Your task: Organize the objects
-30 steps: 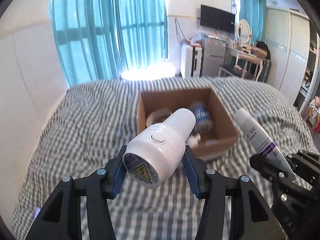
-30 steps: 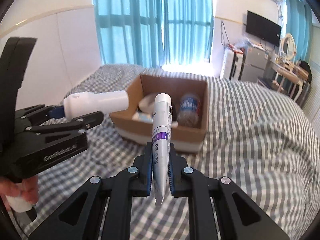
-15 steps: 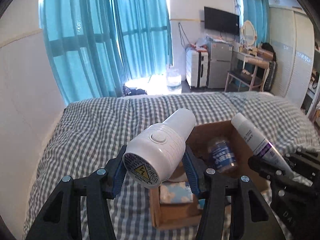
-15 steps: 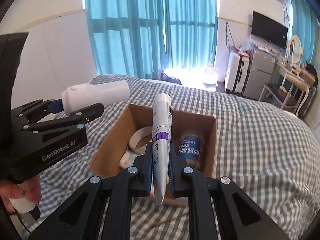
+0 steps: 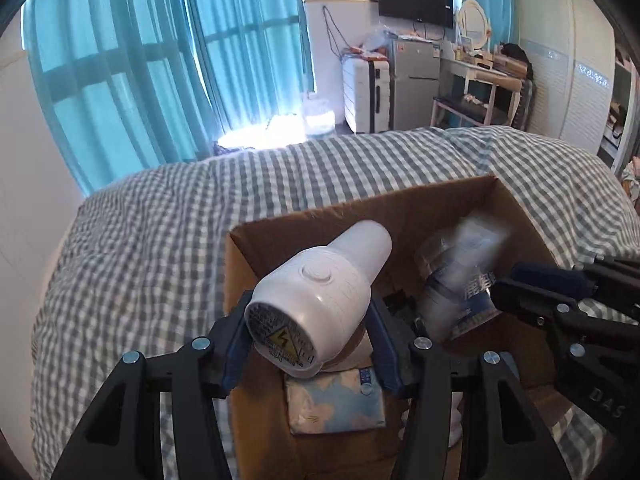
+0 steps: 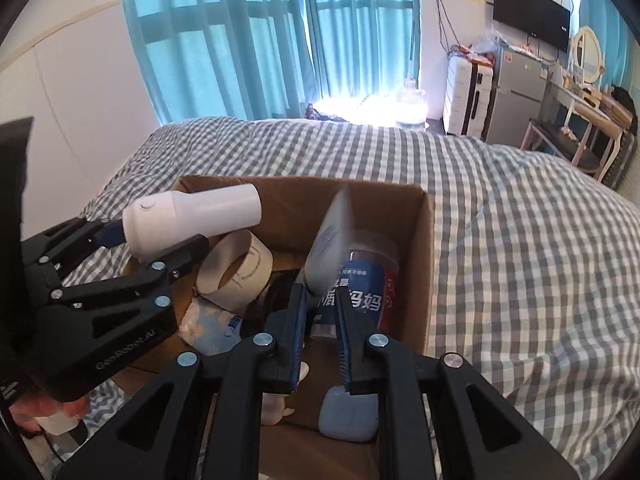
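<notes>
Over box, tube beyond parted right claw.

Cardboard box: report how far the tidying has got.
Done: the tape roll, blue-labelled jar, tissue pack and grey case lie in the cardboard box. In hand: the right gripper is open, with the blurred tube tipping into the box at its tips. The left gripper clamps the white device above the box. Left: lowering and releasing that device.
</notes>
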The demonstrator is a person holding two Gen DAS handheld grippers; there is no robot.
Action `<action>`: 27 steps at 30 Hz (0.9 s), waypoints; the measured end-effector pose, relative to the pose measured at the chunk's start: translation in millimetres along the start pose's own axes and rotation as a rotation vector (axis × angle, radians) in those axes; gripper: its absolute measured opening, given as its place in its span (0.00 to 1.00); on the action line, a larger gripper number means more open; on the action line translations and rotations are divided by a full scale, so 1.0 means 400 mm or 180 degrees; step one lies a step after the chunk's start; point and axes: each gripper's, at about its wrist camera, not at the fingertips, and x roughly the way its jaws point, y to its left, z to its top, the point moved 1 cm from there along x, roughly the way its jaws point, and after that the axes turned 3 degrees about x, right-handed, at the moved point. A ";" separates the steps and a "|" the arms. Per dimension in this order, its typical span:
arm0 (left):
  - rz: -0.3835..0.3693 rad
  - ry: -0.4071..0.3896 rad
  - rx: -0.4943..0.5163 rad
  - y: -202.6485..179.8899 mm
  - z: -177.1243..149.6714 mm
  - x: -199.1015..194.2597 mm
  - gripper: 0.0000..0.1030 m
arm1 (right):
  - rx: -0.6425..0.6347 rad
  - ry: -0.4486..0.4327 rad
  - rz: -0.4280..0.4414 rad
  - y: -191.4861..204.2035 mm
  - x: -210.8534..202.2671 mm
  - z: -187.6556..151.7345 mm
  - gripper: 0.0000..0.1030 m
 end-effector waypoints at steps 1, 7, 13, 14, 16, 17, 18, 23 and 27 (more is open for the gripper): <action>-0.0014 -0.0006 -0.0015 0.003 -0.001 -0.002 0.60 | 0.0036 -0.0013 0.0018 -0.006 -0.002 -0.001 0.27; 0.0115 -0.0252 -0.0017 0.011 0.019 -0.074 0.88 | 0.0196 -0.0148 0.0037 -0.033 -0.042 0.008 0.58; 0.0256 -0.0392 -0.0070 0.035 0.044 -0.174 0.95 | 0.0337 -0.0289 -0.0028 -0.037 -0.129 0.023 0.80; 0.0290 -0.0413 -0.0068 0.037 0.049 -0.191 0.95 | 0.0342 -0.0305 -0.0023 -0.036 -0.145 0.027 0.80; 0.0351 -0.0460 -0.0066 0.038 0.062 -0.233 0.96 | 0.0319 -0.0339 -0.0034 -0.034 -0.177 0.035 0.82; 0.0369 -0.0479 -0.0070 0.041 0.065 -0.249 0.96 | 0.0293 -0.0348 -0.0074 -0.029 -0.194 0.037 0.84; 0.0393 -0.0513 -0.0090 0.047 0.070 -0.272 0.96 | 0.0266 -0.0357 -0.0120 -0.022 -0.209 0.040 0.85; 0.0446 -0.0684 -0.0194 0.049 0.084 -0.380 0.97 | 0.0239 -0.0521 -0.0231 -0.007 -0.320 0.044 0.90; 0.0486 -0.0877 -0.0218 0.045 0.093 -0.474 0.99 | 0.0206 -0.0717 -0.0387 0.000 -0.414 0.050 0.96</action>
